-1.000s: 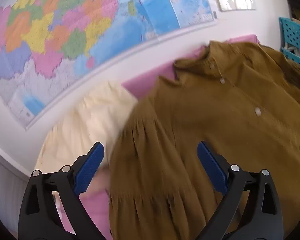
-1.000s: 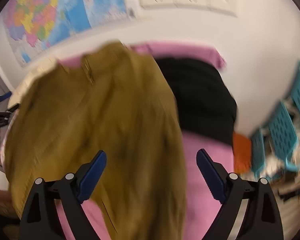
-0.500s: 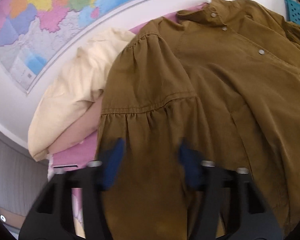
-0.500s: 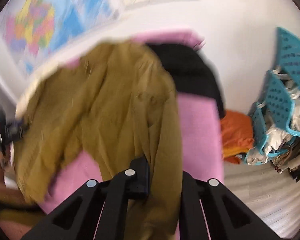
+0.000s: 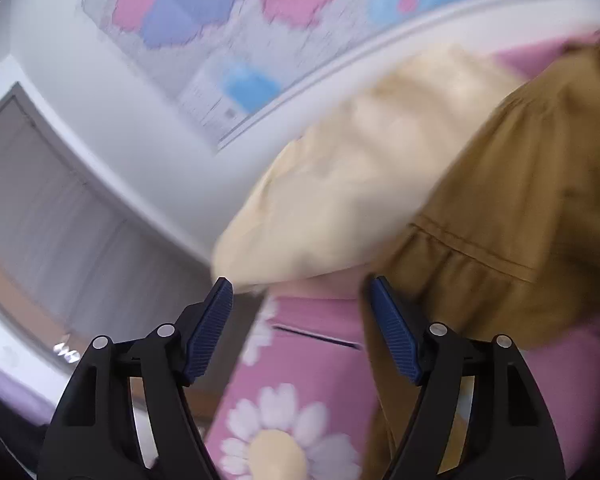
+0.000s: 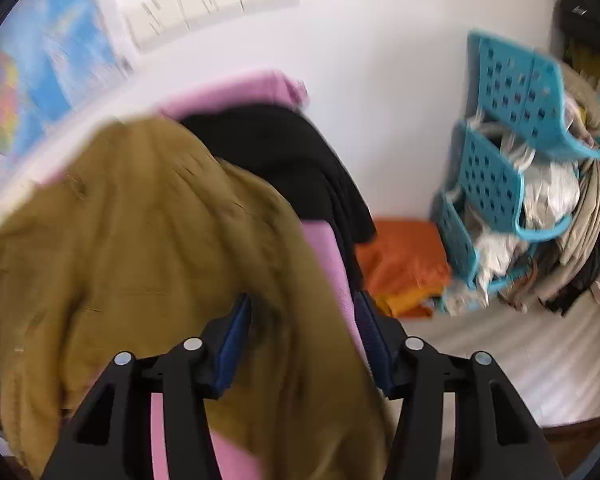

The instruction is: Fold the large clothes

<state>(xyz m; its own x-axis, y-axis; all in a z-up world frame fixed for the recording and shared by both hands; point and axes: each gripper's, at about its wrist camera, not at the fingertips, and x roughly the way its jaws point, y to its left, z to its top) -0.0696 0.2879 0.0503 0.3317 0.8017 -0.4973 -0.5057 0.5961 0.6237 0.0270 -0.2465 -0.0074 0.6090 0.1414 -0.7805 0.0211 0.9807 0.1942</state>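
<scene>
Pink flower-print sheet (image 5: 320, 364) carried the mustard-brown button-front blouse (image 6: 140, 248). Left claw (image 5: 300, 328) had just been opening, jaws apart, empty, blouse sleeve just beside. Right claw (image 6: 304, 340) had just been opening; blouse fabric lay between, unpinched.

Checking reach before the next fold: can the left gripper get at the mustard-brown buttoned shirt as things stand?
Probably yes. The left gripper, whose jaws have just been opening, holds nothing, and the mustard-brown shirt lies right beside its right-hand pad on the pink flowered cover, nothing between. The cream garment sits farther back.
</scene>
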